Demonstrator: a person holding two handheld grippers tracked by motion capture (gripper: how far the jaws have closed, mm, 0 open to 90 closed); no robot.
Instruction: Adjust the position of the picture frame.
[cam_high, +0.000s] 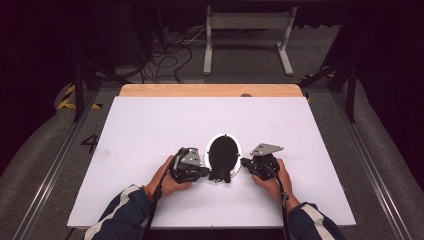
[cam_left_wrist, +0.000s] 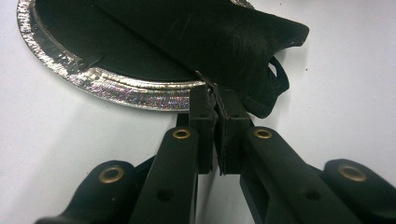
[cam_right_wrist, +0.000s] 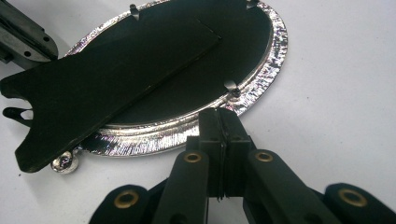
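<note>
On the white table (cam_high: 150, 130) we count one oval silver-rimmed frame (cam_high: 223, 151) between two grippers, left gripper (cam_high: 206, 171) and right gripper (cam_high: 244, 162), both shut, empty; close views reveal its black stand (cam_right_wrist: 93, 98).

An oval picture frame (cam_high: 223, 154) is lying face down on the white board (cam_high: 150, 135), toward its near edge and about midway across. Its stand flap (cam_high: 220, 174) is lying on its back, sticking out past the near rim. The left gripper (cam_high: 206, 171) is sitting just left of the frame, the right gripper (cam_high: 244, 162) just right. A wooden tabletop (cam_high: 210, 90) is showing behind the board.
</note>
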